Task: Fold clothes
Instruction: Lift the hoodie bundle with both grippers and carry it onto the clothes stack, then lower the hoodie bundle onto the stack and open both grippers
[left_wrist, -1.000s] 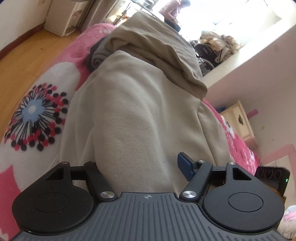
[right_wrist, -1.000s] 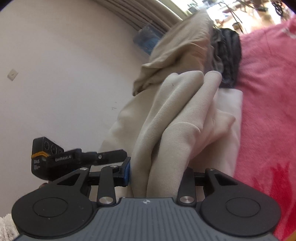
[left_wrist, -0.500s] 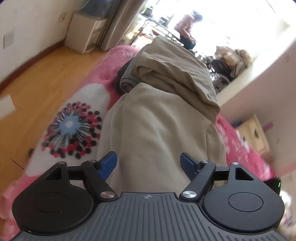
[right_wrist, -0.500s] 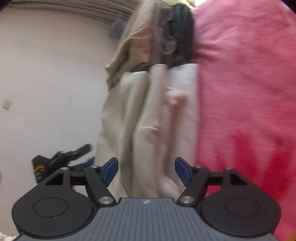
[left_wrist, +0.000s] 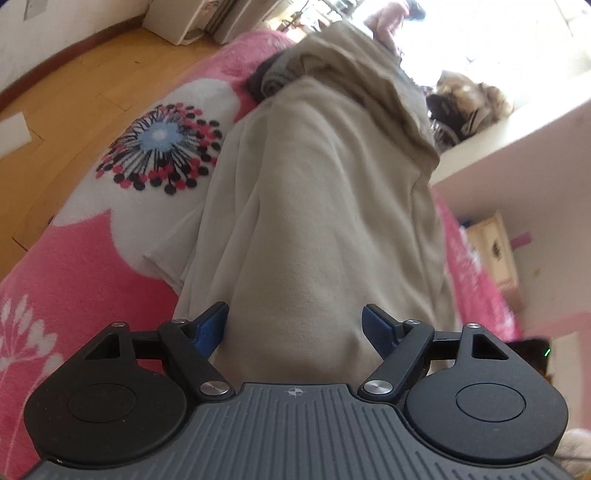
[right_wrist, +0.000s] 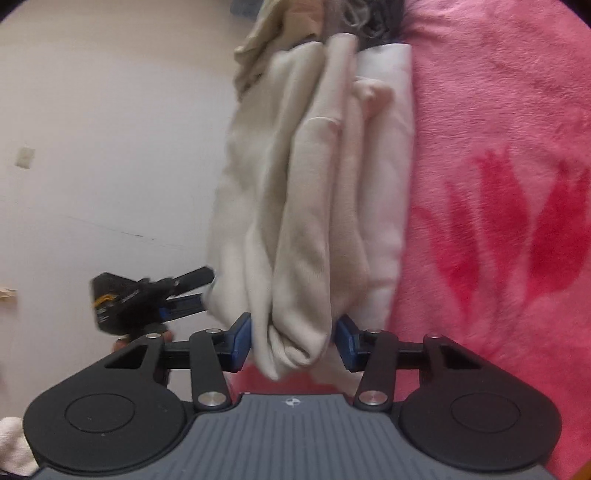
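A cream folded garment lies on the pink floral blanket; it also shows in the right wrist view as a stack of folds. My left gripper is open, its blue pads on either side of the garment's near fold. My right gripper is open, its pads straddling the bunched near end of the folds without pinching it. The left gripper also shows in the right wrist view, at the garment's left edge.
A tan garment and a dark one lie heaped at the far end of the cream garment. Wooden floor is left of the bed. A small wooden cabinet stands at right by the wall.
Both grippers were shut on the cream garment a second ago and have opened and let it go. It now rests on the blanket. Both views have pulled back slightly.
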